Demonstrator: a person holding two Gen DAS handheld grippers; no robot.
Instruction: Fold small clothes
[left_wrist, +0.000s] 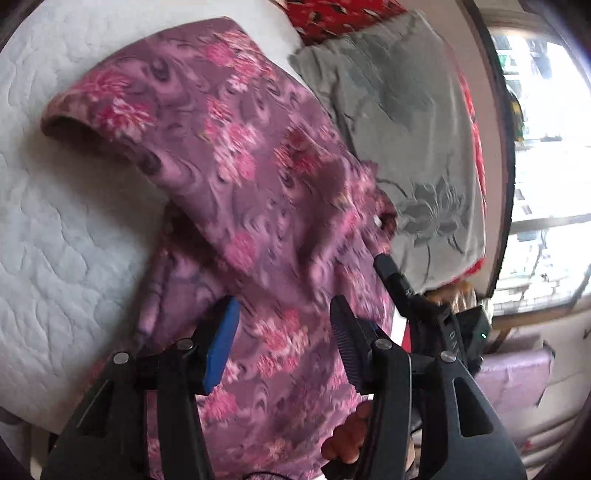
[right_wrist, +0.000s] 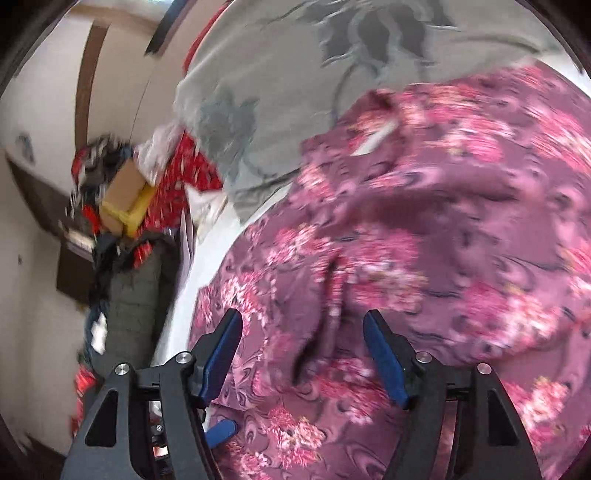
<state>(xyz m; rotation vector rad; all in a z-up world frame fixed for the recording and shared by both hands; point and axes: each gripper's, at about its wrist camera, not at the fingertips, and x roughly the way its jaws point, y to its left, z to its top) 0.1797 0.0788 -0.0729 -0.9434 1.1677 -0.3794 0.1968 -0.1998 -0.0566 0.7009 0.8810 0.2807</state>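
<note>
A: Both open, nothing pinched. Left hand-held gripper (left_wrist: 284, 347) parted about halfway over the purple floral garment (left_wrist: 236, 192); right hand-held gripper (right_wrist: 303, 354) spread wider above the same cloth (right_wrist: 424, 240), pads clear of it.

B: Worth watching from here?

A: Plenty. Soft, slippery-looking fabric, likely to slide off the pads unless bitten deep at an edge. Could also catch two layers at once near the dark crease (right_wrist: 325, 314) between the right fingers, dragging the whole piece instead of one flap.

B: And the neighbours?

A: Grey flower-printed cloth (left_wrist: 399, 122) lying just beside it on the far right, touching or slightly under the purple edge; cannot tell which. Easy to snag by mistake with a careless grab there. Red patterned fabric (left_wrist: 332, 14) farther back, less of a worry.

B: Look of the garment itself?

A: Mauve ground, pink and red blossoms, swirled pattern. Rumpled, not flat. Lying on the white quilted bed (left_wrist: 55, 221), one end curled up into an open tube at the far left, possibly a sleeve or a leg. Small white strip, maybe a label (right_wrist: 373, 142), showing near the far edge.

B: Progress?

A: Judged early. No neat fold visible yet; still needs spreading flat first. Both views blurred, so fine detail uncertain.
</note>
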